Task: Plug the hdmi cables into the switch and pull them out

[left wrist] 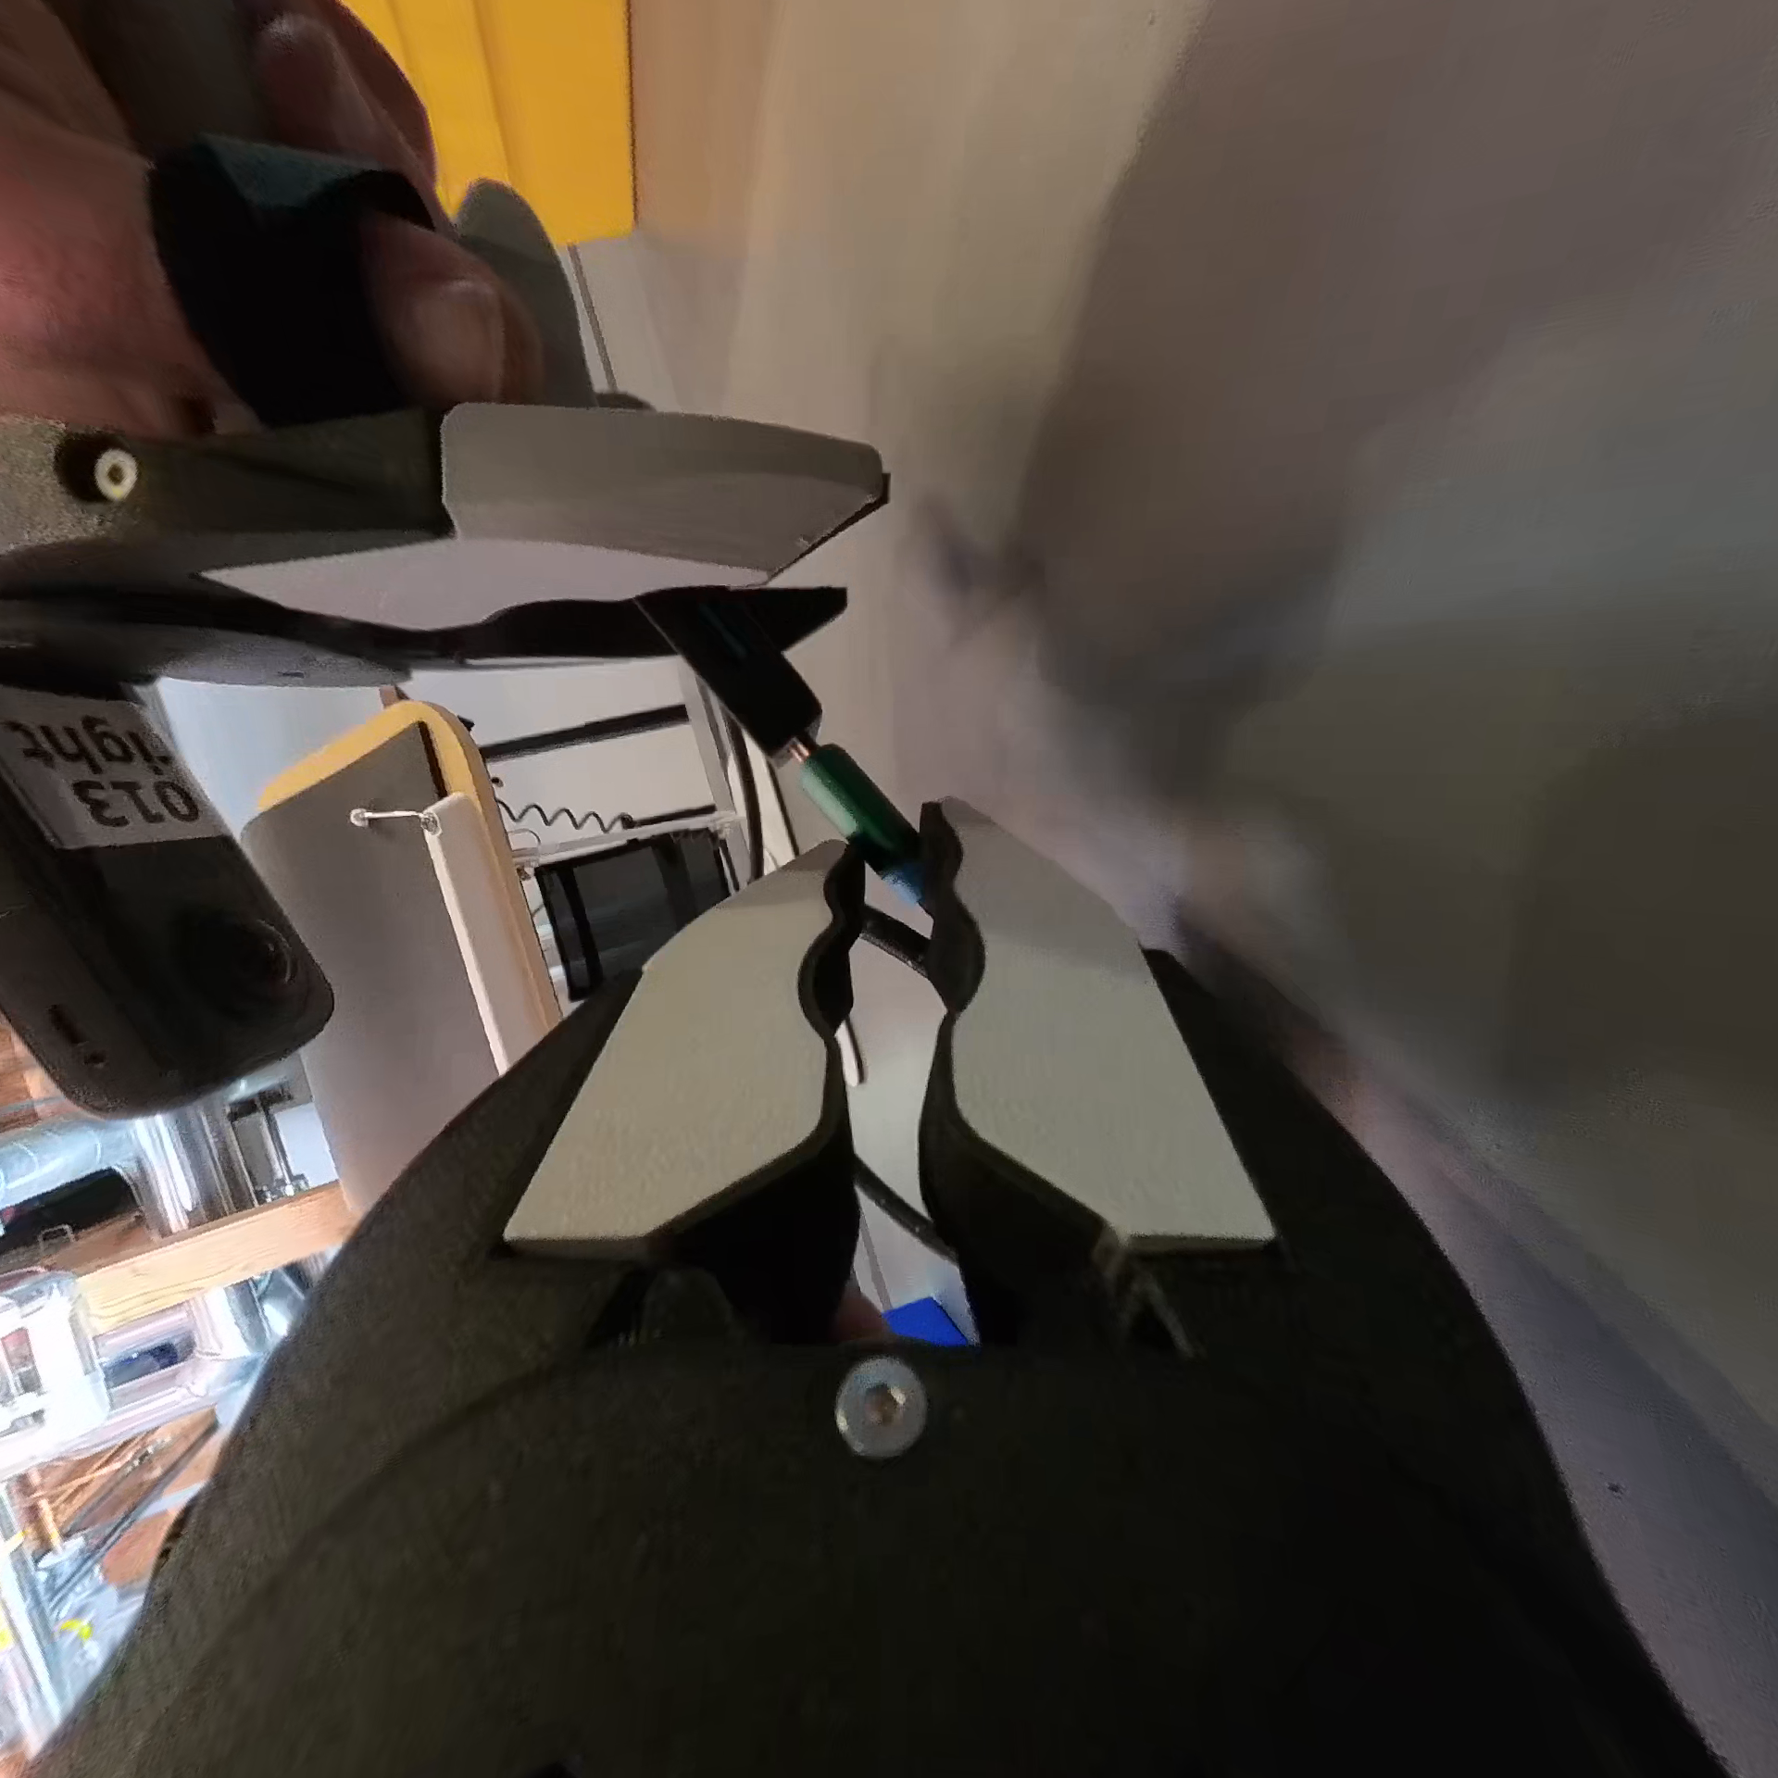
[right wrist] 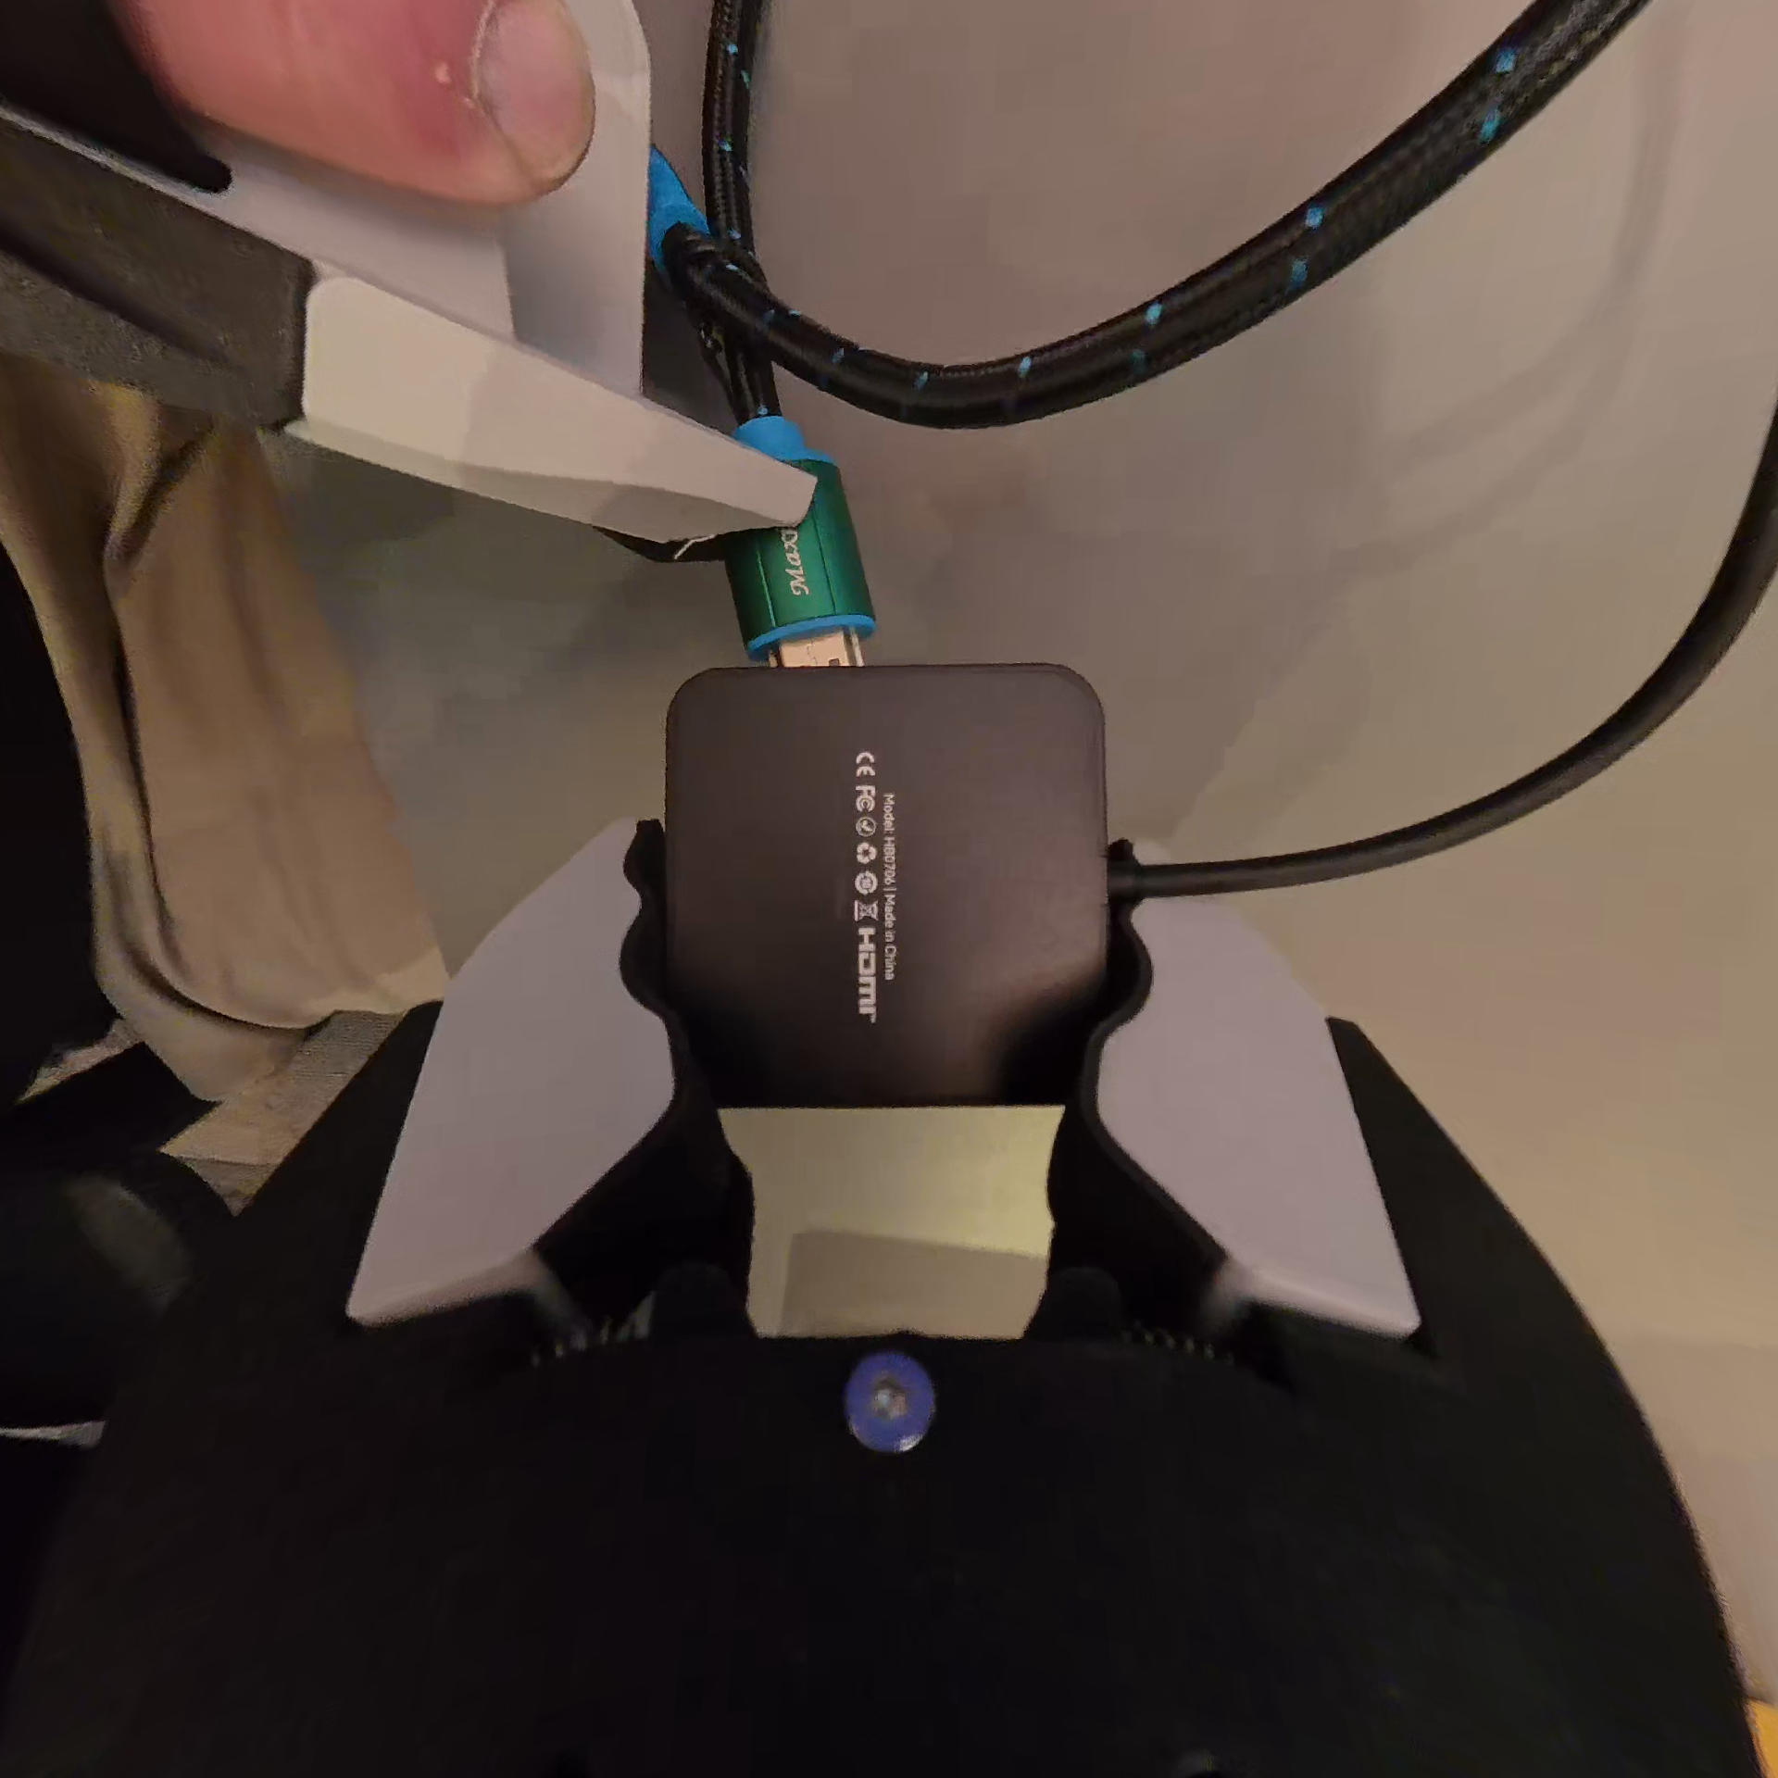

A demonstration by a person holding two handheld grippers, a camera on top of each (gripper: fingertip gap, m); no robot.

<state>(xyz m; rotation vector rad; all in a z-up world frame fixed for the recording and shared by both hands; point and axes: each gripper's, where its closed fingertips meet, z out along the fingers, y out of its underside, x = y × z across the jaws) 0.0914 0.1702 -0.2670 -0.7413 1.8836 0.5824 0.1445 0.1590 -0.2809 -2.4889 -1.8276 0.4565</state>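
Left gripper (left wrist: pixel 890 866) pinches the green HDMI plug (right wrist: pixel 803 568) near its blue collar; right gripper (right wrist: pixel 885 924) clamps the black switch (right wrist: pixel 885 866). Metal tip partly showing at port; slight tilt could jam it, or the pinch may slip.

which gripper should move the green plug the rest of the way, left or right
Left. The left gripper is shut on the green plug, whose metal tip sits at the switch edge. The right gripper is shut on the switch, best used to brace it.
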